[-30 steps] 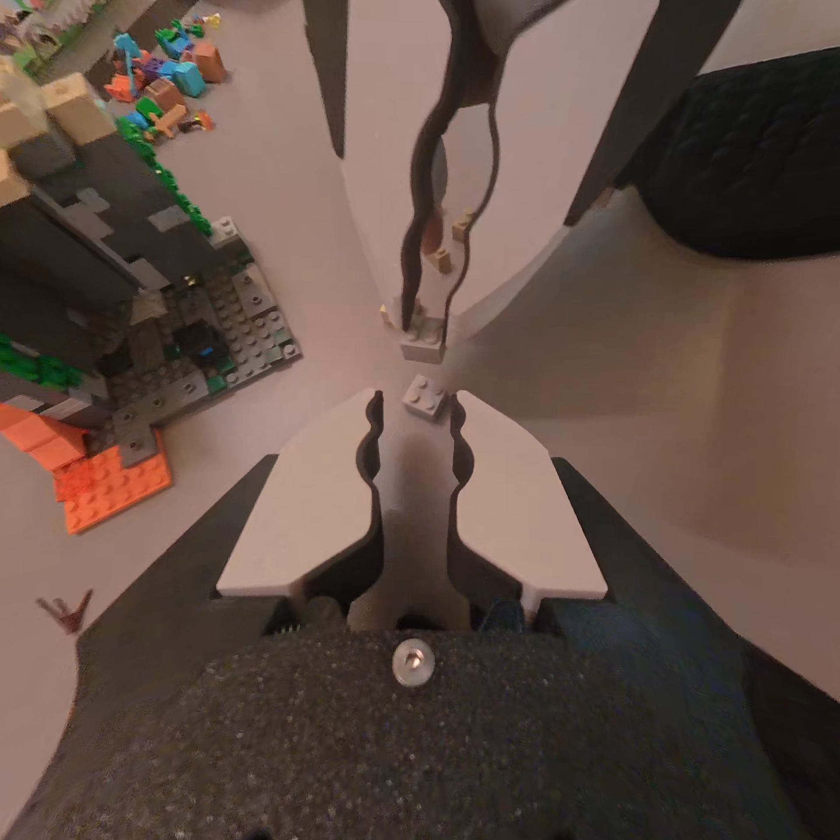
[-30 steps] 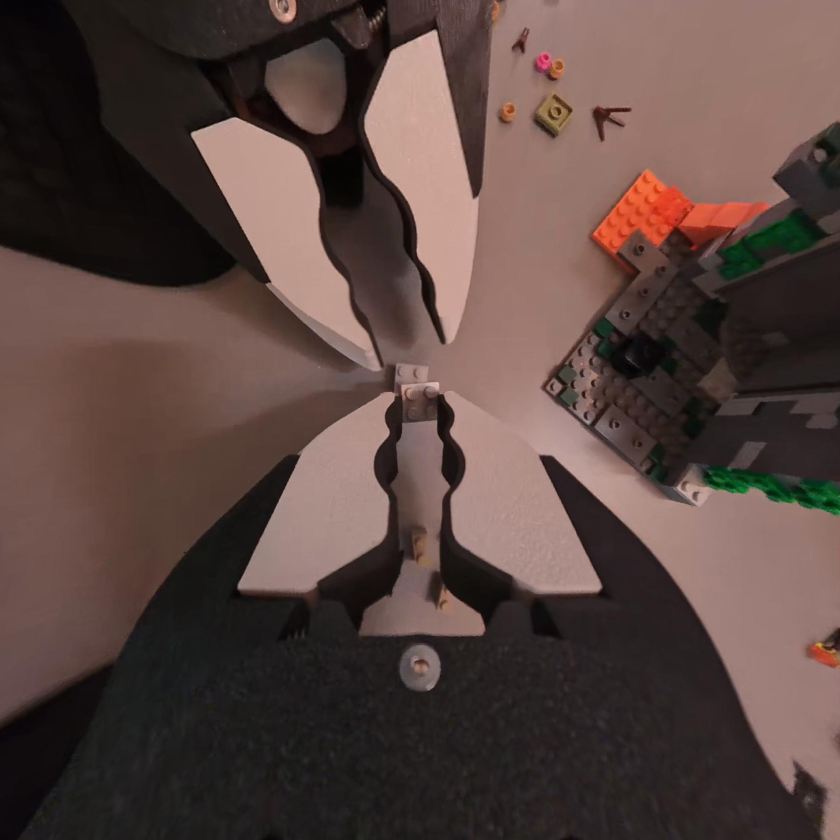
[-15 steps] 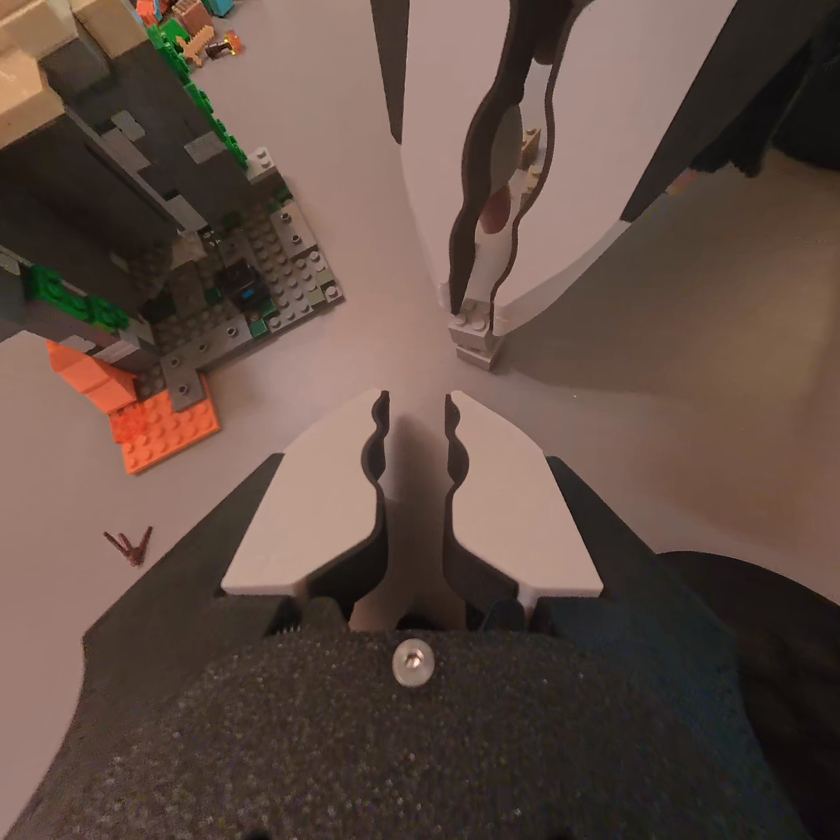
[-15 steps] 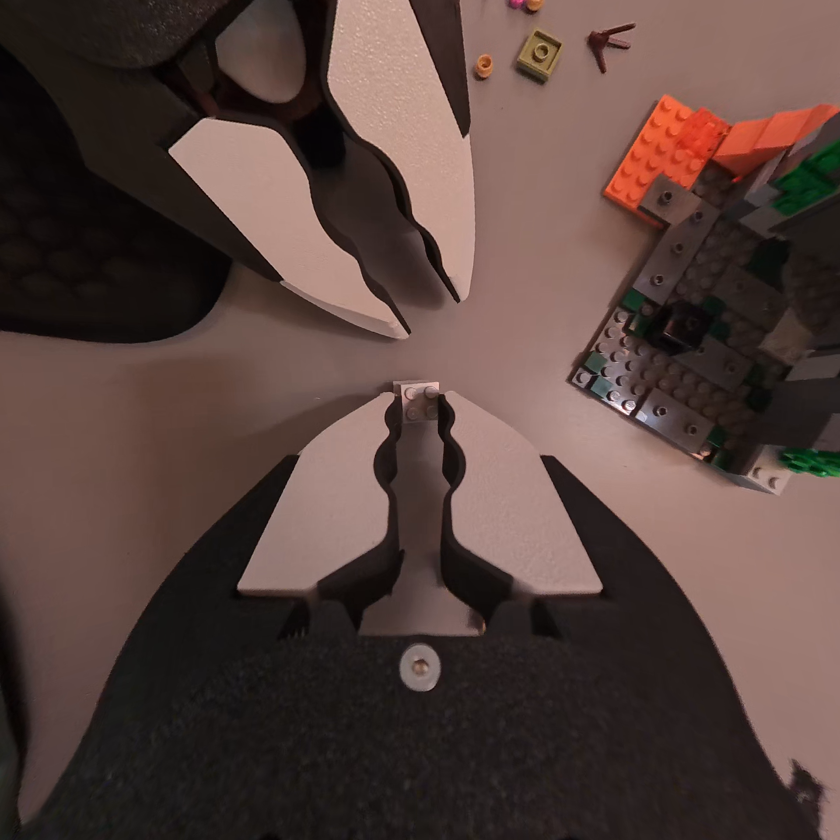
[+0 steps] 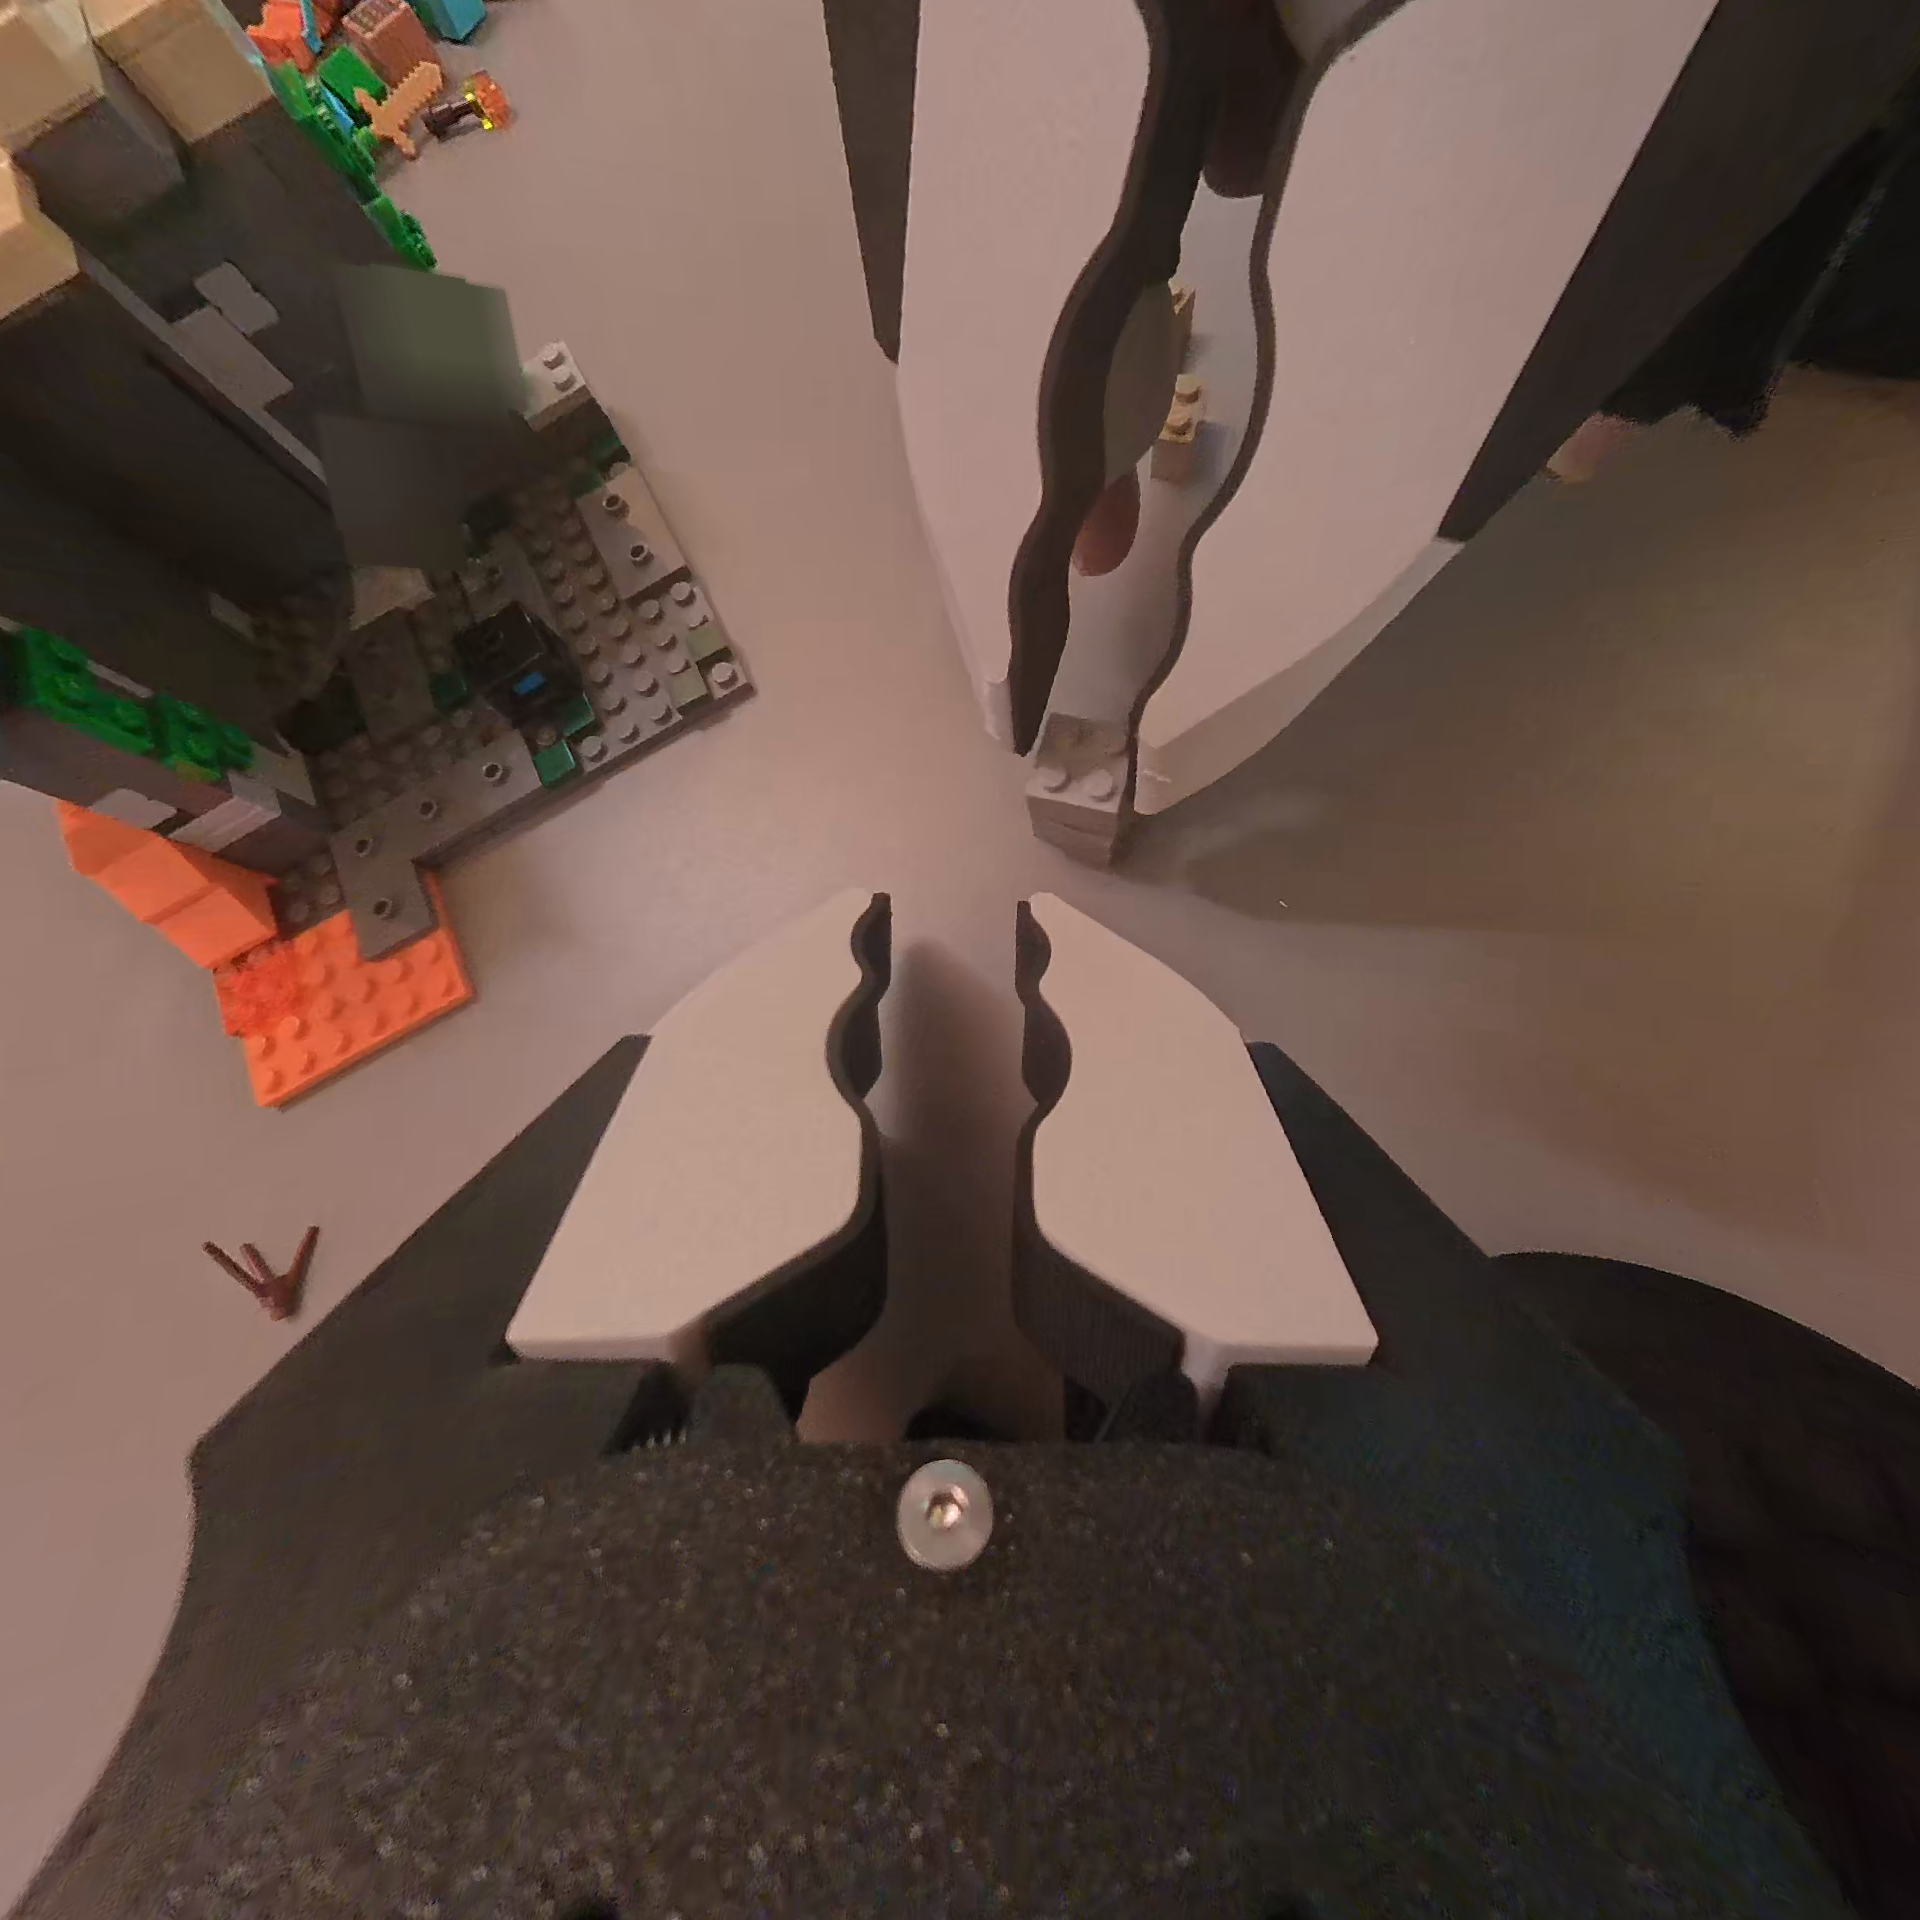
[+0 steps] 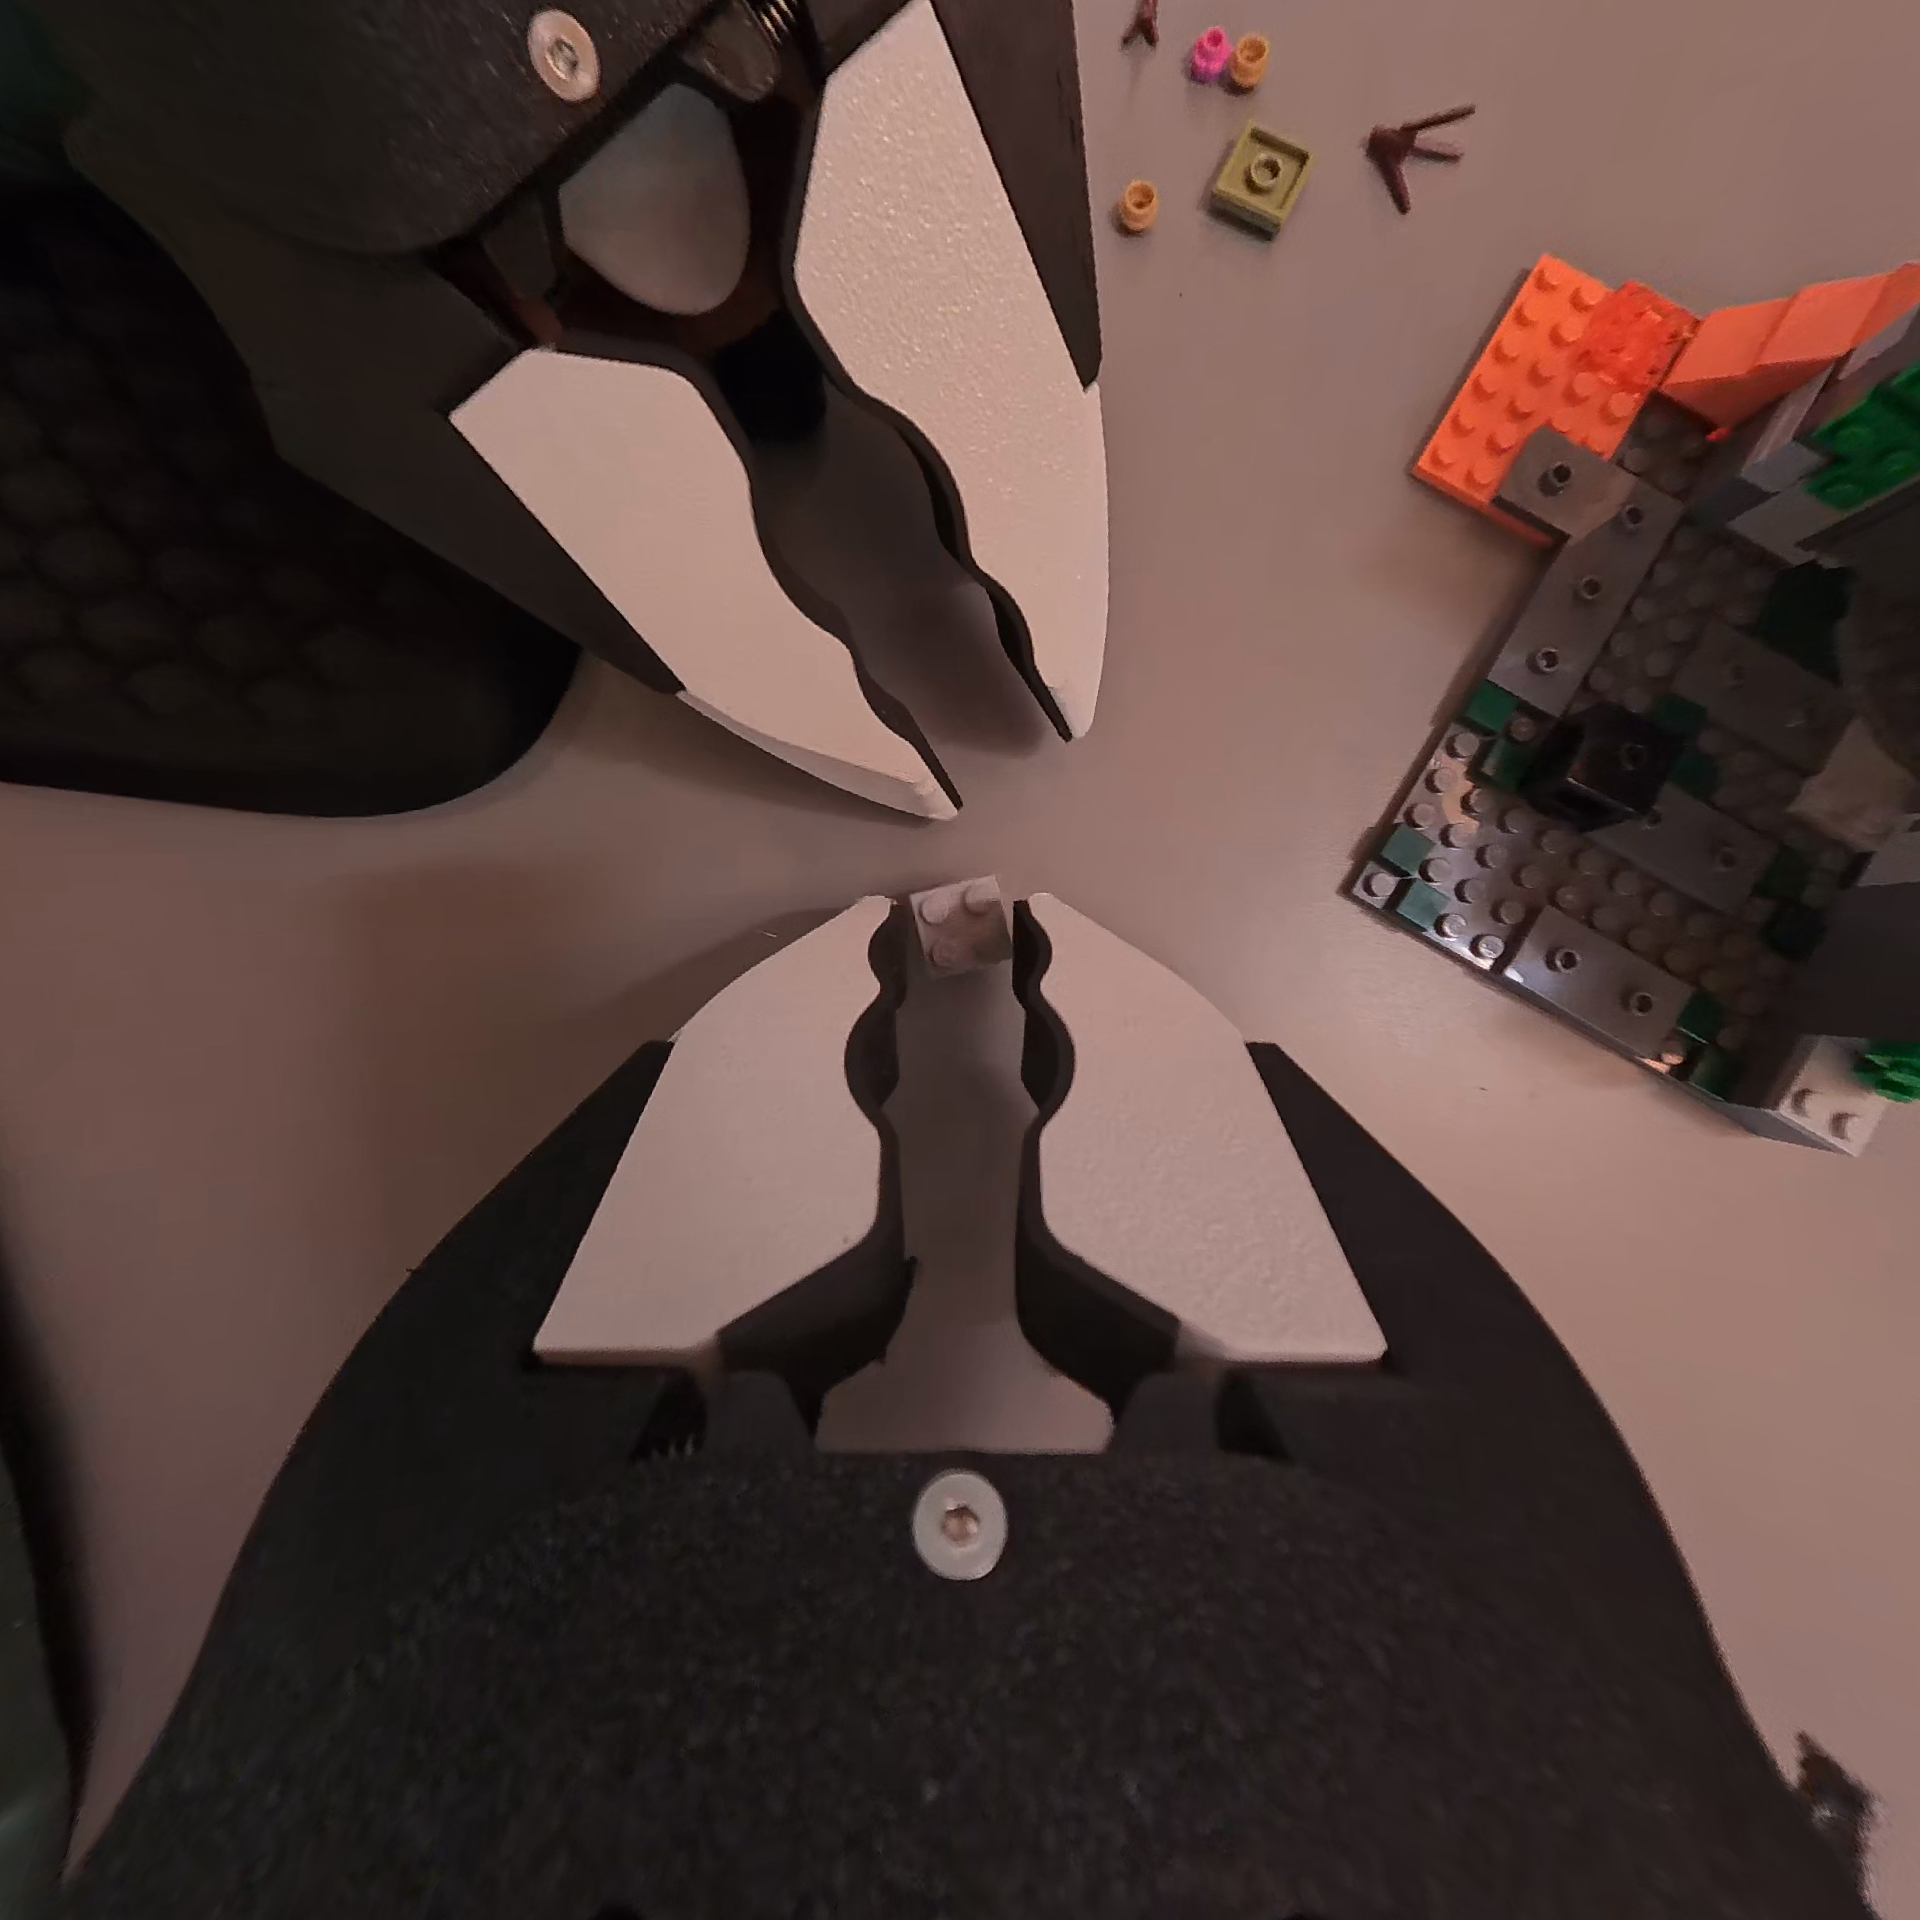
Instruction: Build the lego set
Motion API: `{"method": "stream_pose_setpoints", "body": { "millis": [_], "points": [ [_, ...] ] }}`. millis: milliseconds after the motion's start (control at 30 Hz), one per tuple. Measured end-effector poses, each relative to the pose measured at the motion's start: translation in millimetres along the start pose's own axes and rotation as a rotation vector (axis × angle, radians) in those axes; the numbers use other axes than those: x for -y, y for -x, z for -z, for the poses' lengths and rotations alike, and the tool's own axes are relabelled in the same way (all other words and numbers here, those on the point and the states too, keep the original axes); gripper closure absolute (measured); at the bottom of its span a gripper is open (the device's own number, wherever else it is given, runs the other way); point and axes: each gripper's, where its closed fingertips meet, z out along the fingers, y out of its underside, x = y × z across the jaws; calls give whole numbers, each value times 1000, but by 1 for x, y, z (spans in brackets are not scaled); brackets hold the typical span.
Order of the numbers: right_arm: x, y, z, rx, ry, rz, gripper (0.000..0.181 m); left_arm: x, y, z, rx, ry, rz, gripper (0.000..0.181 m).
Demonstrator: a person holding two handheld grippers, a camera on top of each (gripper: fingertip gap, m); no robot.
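Observation:
My right gripper (image 6: 954,914) is shut on a small light grey 2x2 brick stack (image 6: 958,932) at its fingertips, close over the grey table. In the left wrist view the right gripper (image 5: 1081,748) comes in from the top with the stack (image 5: 1081,795), two layers high. My left gripper (image 5: 954,914) is open and empty, a short way in front of the stack; the right wrist view shows it (image 6: 1003,764) at the upper left. The half-built lego set (image 5: 582,644), grey studded floor and dark walls with an orange plate (image 5: 343,1013), stands left of both grippers; it also shows in the right wrist view (image 6: 1621,894).
Loose pieces lie on the table: a brown twig piece (image 5: 265,1273), an olive square tile (image 6: 1259,179), small orange (image 6: 1138,205) and pink (image 6: 1208,54) round studs, tan bricks (image 5: 1179,416) and a colourful pile (image 5: 416,94). A black padded object (image 6: 208,582) sits behind the left gripper. Left and right tips are no more than a few centimetres apart.
The grey brick that lay before my left gripper now sits under the right gripper's brick as one stack. My left gripper has drawn back from it. The right gripper keeps its hold.

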Motion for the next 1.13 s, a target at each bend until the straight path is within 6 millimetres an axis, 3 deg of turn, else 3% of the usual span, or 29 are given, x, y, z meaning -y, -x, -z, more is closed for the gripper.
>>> {"method": "stream_pose_setpoints", "body": {
  "millis": [333,600,867,1000,1133],
  "points": [
    [-10,-1,6,-16,-20,31,150,3,-5,1,-22,-14,-9,159],
    [-14,0,-9,-37,27,51,149,4,-6,4,-41,-31,-8,161],
    [-14,0,-14,-9,59,89,164,11,-10,11,-60,-68,-47,160],
    [-17,2,-5,56,58,103,164,19,-17,13,-70,-111,-97,158],
    [-14,9,20,183,29,127,164,39,-28,19,-58,-209,-164,157]
  ]
}}
